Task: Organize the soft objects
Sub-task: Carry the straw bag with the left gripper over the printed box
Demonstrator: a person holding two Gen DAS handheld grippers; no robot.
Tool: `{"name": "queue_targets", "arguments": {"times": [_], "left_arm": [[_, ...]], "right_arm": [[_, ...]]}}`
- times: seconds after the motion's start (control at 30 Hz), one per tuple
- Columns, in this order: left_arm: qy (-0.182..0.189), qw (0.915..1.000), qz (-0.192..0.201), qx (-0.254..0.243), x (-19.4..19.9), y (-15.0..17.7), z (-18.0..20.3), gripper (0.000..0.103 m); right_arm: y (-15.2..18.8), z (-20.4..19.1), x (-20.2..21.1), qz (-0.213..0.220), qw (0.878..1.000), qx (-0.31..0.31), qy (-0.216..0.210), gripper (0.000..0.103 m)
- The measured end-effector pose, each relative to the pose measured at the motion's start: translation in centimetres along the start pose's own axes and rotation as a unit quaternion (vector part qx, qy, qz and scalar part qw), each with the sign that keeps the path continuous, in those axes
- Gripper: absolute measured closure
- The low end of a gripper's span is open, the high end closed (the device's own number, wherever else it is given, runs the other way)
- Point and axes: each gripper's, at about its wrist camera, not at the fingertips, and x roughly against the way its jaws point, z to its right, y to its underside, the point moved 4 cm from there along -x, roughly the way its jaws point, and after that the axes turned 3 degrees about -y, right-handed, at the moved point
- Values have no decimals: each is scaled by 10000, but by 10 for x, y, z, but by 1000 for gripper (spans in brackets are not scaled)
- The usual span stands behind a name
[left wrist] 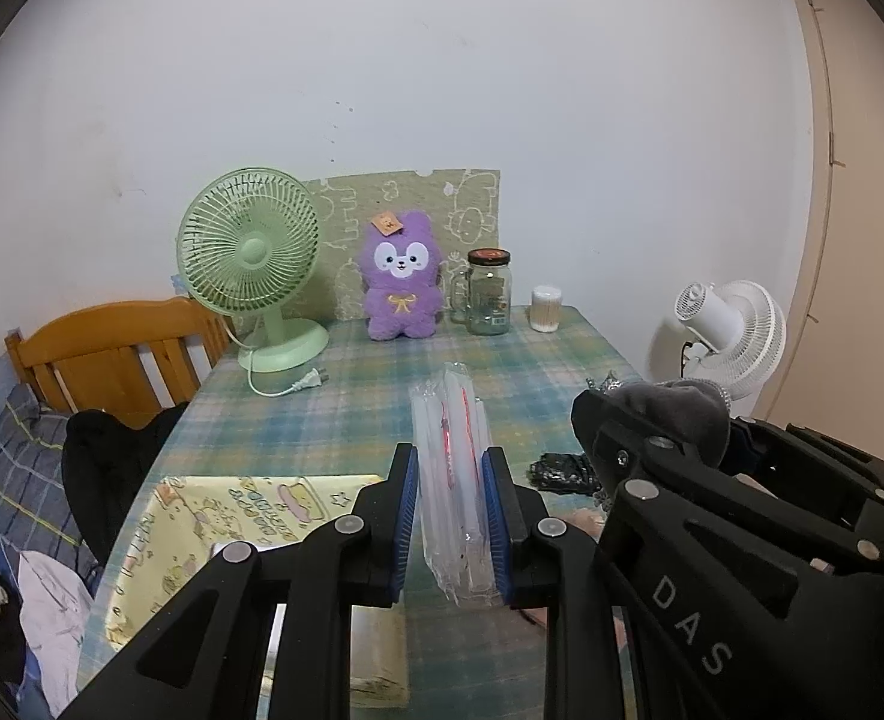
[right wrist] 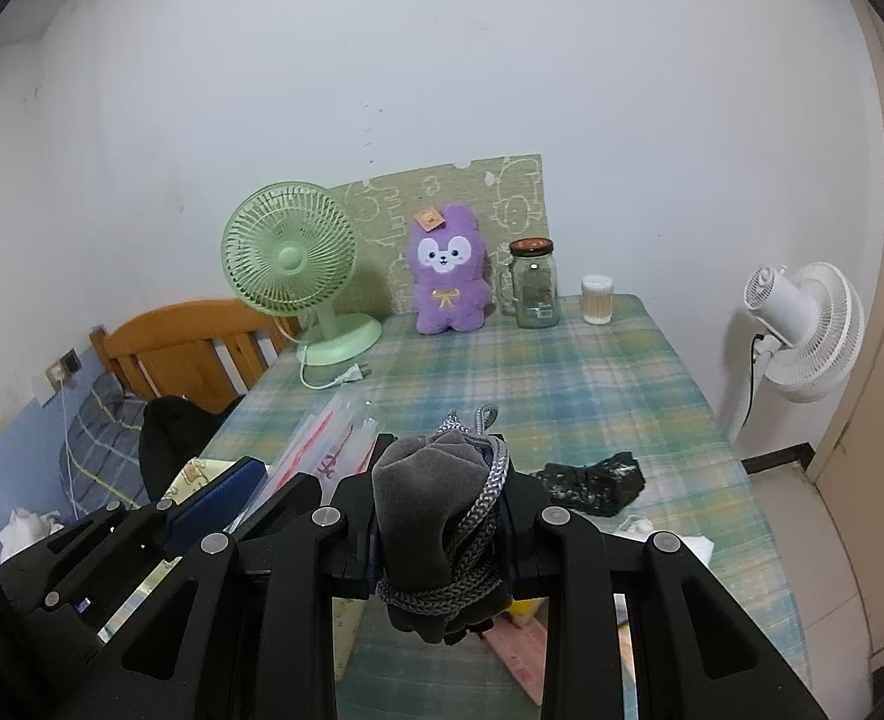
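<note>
Closest to the lens, left claw (left wrist: 454, 516) is clamped tight on a clear plastic packet (left wrist: 451, 450) with red print; the packet stands upright between the blue pads and is lifted clear of the tabletop (left wrist: 381, 384). Right claw (right wrist: 442, 516) is closed nearly as far on a grey cloth bundle (right wrist: 417, 498) wrapped with grey braided cord (right wrist: 484, 516); bundle also carried above the tabletop. Both claws sit side by side over the near edge.

Scene: plaid cloth covers the tabletop. Black crumpled item (right wrist: 592, 483) lies near right, untouched. Yellow patterned box (left wrist: 219, 528) sits near left, just below the left claw. Far edge: green fan (left wrist: 249, 252), purple plush toy (left wrist: 399, 279), glass jar (left wrist: 488, 294), cotton swab tub (left wrist: 545, 309).

Step judged: transport, both soft items in hand, none placed yet. Destination not certain; the yellow box is the likely one.

Next move calls for lowering each item over its spot before releasing, one claw at a time to avoid a collision.
</note>
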Motion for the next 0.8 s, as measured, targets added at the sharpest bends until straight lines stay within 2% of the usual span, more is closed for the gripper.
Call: {"name": "queue_targets", "arguments": {"times": [0.37,0.8], "left_arm": [[-127,9998,-117,52,-12,4,-36,82],[-187,9989,-430,-50,-35,25,-70,81]], "right_arm": [[3,-33,-25,-172,9997,145,-65,72],[20,-64,-65,-743,9961,299,-356,72]]}}
